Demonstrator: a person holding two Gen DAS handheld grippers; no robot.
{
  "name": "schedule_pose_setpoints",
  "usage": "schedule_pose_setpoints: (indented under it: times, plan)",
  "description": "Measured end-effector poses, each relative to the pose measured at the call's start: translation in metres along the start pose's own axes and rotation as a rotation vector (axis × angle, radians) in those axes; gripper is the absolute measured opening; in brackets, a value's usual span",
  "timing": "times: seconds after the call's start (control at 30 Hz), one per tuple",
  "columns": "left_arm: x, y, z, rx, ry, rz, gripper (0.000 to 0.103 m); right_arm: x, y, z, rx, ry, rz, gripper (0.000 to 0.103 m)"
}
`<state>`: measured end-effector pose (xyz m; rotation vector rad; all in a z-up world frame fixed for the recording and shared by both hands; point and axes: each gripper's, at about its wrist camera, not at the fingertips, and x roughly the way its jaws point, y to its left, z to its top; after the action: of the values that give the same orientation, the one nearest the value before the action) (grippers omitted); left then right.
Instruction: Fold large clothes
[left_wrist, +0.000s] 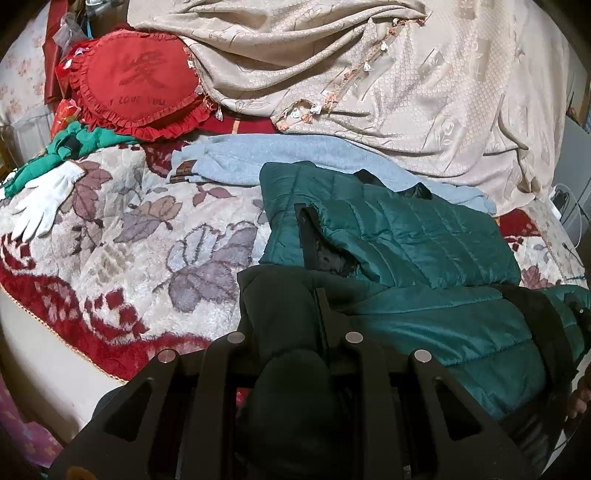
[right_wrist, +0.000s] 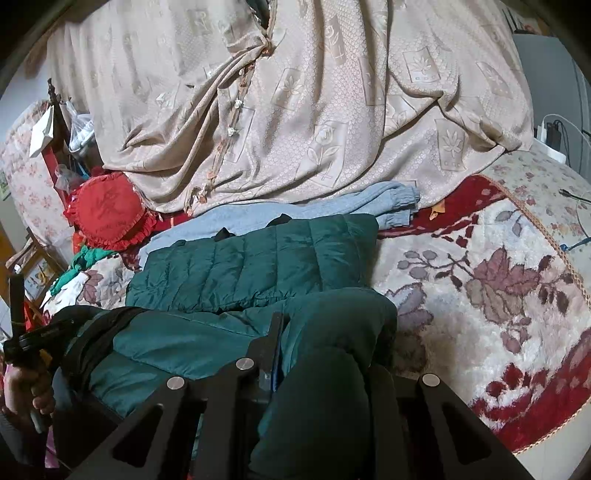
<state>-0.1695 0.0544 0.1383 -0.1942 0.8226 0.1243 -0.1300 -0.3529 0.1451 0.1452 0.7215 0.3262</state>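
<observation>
In the left wrist view the left gripper (left_wrist: 291, 332) sits at 6 o'clock with its jaws clamped on a dark bunched corner of the teal puffer jacket (left_wrist: 424, 236), the pinched fabric bulging up between the finger links. From that pinch the jacket's near edge runs off toward 3 o'clock, where the other gripper's black body meets it at the frame edge, and the part already folded over lies up toward 1 o'clock on the floral blanket (left_wrist: 122, 236). A grey-blue sweater (left_wrist: 280, 155) lies beyond it at 12 o'clock, a white glove (left_wrist: 44, 201) far off at 9 o'clock. In the right wrist view the right gripper (right_wrist: 317, 354) is likewise at 6 o'clock, jaws closed on the jacket's opposite near corner; the held edge runs away toward 9 o'clock to the left hand (right_wrist: 26, 391) and its tool, and the folded panel lies at 11 to 12 o'clock. So the jacket's long axis lies crosswise between the two grippers, each equally near its own end, and the body of the garment is straight ahead of both. The next fold looks to call for carrying both corners forward together, toward 12 o'clock, kept level.
</observation>
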Motion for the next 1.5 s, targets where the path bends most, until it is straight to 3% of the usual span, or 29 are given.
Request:
schedule_pose_setpoints:
  times: [0.13, 0.4, 0.53, 0.7, 0.87, 1.03, 1.17, 1.23, 1.33, 1.5]
  plan:
    - [-0.014, 0.002, -0.005, -0.007, -0.027, -0.023, 0.018, -0.013, -0.002, -0.003, 0.002, -0.015, 0.006, 0.017]
    - [-0.069, 0.019, -0.026, -0.017, -0.208, -0.155, 0.018, -0.066, 0.012, -0.006, -0.076, -0.166, 0.039, 0.017]
    - [-0.086, 0.018, -0.007, -0.032, -0.253, -0.182, 0.018, -0.072, 0.016, 0.012, -0.082, -0.224, 0.044, 0.017]
    - [-0.075, 0.012, 0.033, -0.053, -0.263, -0.192, 0.018, -0.045, 0.012, 0.050, -0.063, -0.219, 0.052, 0.017]
    - [-0.026, 0.006, 0.083, -0.096, -0.227, -0.177, 0.018, 0.020, -0.009, 0.094, 0.010, -0.142, 0.059, 0.017]
    - [0.062, 0.007, 0.125, -0.145, -0.121, -0.110, 0.018, 0.105, -0.033, 0.127, 0.091, -0.033, 0.055, 0.017]
    - [0.128, 0.004, 0.136, -0.107, -0.095, -0.052, 0.020, 0.172, -0.060, 0.135, 0.204, 0.035, 0.043, 0.017]
    - [0.164, 0.004, 0.137, -0.089, -0.085, -0.038, 0.024, 0.204, -0.065, 0.133, 0.190, 0.085, 0.005, 0.017]
    - [0.199, 0.008, 0.136, -0.137, -0.064, -0.042, 0.026, 0.236, -0.067, 0.130, 0.165, 0.152, -0.029, 0.017]
    - [0.246, 0.004, 0.142, -0.145, -0.011, -0.014, 0.027, 0.278, -0.081, 0.130, 0.170, 0.180, -0.014, 0.019]
